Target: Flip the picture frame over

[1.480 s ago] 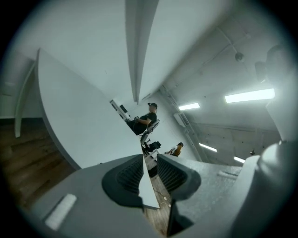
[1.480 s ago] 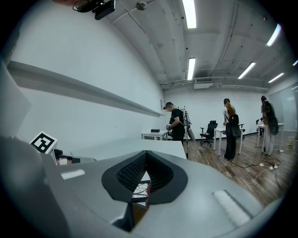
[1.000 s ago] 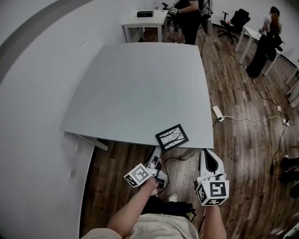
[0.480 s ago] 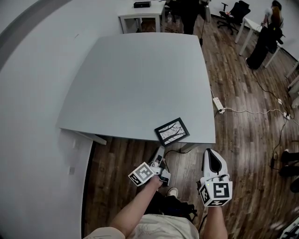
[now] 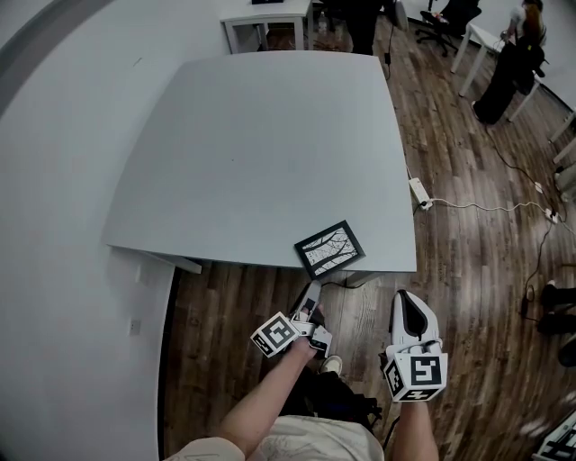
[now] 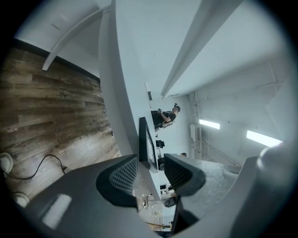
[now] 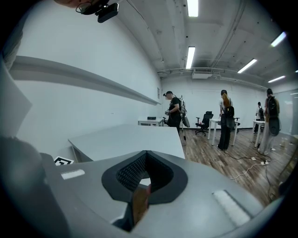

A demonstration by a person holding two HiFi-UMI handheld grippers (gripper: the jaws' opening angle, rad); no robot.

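The picture frame [image 5: 330,250] is black with a pale branch print facing up. It lies flat on the grey table [image 5: 261,144], right at the near edge. My left gripper [image 5: 311,300] hovers over the floor just short of that edge, below the frame. In the left gripper view the left gripper [image 6: 151,168] is open, and the frame [image 6: 145,139] shows edge-on ahead of the gap, untouched. My right gripper [image 5: 409,315] is off the table's near right corner. In the right gripper view the right gripper [image 7: 145,155] is shut and holds nothing.
A power strip [image 5: 419,194] and its white cable lie on the wood floor right of the table. People [image 5: 508,63] stand at the far right by white desks, with another white table [image 5: 266,18] at the back. A dark bag [image 5: 333,396] sits by my feet.
The head view has shifted, so the table and frame sit a little higher in the picture. My left gripper has edged slightly right, toward the frame. The frame has not moved on the table.
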